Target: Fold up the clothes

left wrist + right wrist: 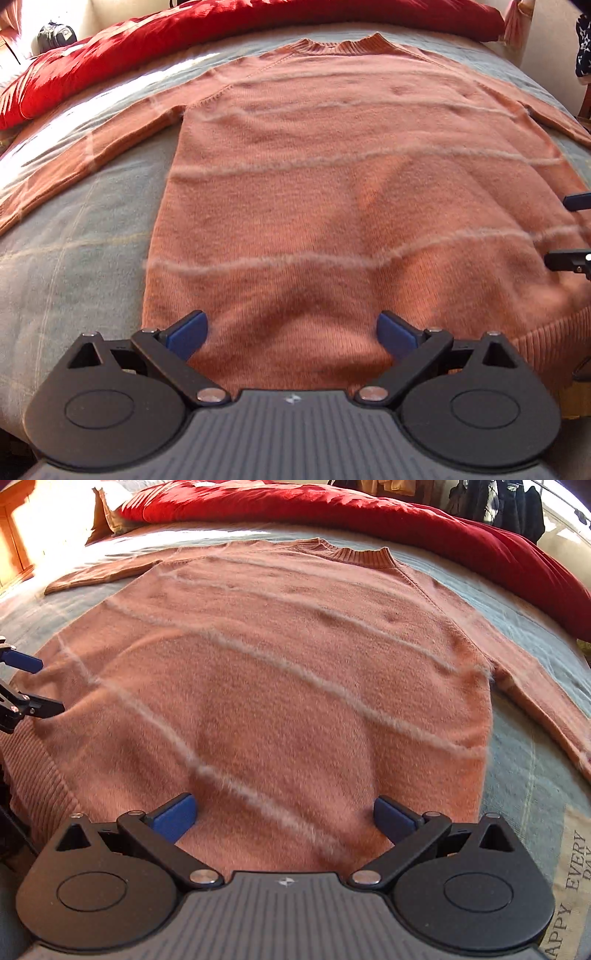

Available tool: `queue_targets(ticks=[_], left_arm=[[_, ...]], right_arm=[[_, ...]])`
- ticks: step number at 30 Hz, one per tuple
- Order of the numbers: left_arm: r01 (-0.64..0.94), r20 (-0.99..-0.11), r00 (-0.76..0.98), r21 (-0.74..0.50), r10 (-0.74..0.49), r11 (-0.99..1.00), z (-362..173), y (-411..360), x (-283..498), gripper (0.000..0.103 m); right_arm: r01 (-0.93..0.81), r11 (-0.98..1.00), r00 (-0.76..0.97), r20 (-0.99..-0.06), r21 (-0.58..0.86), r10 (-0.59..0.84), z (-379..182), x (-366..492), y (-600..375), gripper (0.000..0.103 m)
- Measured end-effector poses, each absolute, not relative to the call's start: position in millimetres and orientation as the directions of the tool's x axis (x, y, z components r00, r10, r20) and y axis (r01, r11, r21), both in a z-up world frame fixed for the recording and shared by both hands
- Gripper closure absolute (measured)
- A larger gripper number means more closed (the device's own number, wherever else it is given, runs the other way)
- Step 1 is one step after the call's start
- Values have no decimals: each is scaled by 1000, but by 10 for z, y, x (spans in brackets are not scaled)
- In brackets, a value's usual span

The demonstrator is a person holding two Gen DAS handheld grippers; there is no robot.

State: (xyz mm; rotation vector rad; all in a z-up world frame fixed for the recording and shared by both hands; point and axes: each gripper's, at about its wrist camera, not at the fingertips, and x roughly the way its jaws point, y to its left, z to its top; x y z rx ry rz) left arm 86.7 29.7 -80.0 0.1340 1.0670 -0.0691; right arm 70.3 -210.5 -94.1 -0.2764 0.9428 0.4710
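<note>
salmon-pink knit with thin pale stripes: one sweater lies flat and face-up across the middle of the bed, collar toward the far edge, ribbed hem toward the near edge, its two sleeves spread out toward the left and right edges. no crease or doubled layer shows anywhere on it, so as it lies now it is fully spread, with every fold of body and sleeves still to be made. whether it has just been laid out or was opened again, one moment can't say.

the left hand-held gripper hovers over the hem nearer the left side, jaws wide apart and holding nothing. the right hand-held gripper hangs over the hem nearer the right side, likewise spread wide and empty (each shows at the edge of the other's view, also parted).

counted: one sweater, two sleeves, four pale stripes across the body, two grippers. a red blanket is bunched along the far edge of the bed, and dark clothes hang beyond the far right corner, too blurred to count.
</note>
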Motion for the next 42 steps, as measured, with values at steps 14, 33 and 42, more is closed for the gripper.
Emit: queue_targets(ticks=[14, 33, 42], left_arm=[[466, -810, 520, 5, -269, 885, -915, 225, 1047, 5], [353, -762, 586, -66, -276, 933, -959, 523, 1367, 2], [339, -754, 605, -46, -255, 940, -971, 496, 1357, 1]], right_arm=[[-415, 910, 537, -804, 11, 254, -895, 823, -1517, 0], [-234, 972, 639, -757, -21, 138, -1015, 823, -1779, 0], [-240, 971, 657, -737, -3, 160, -1041, 803, -1819, 0]])
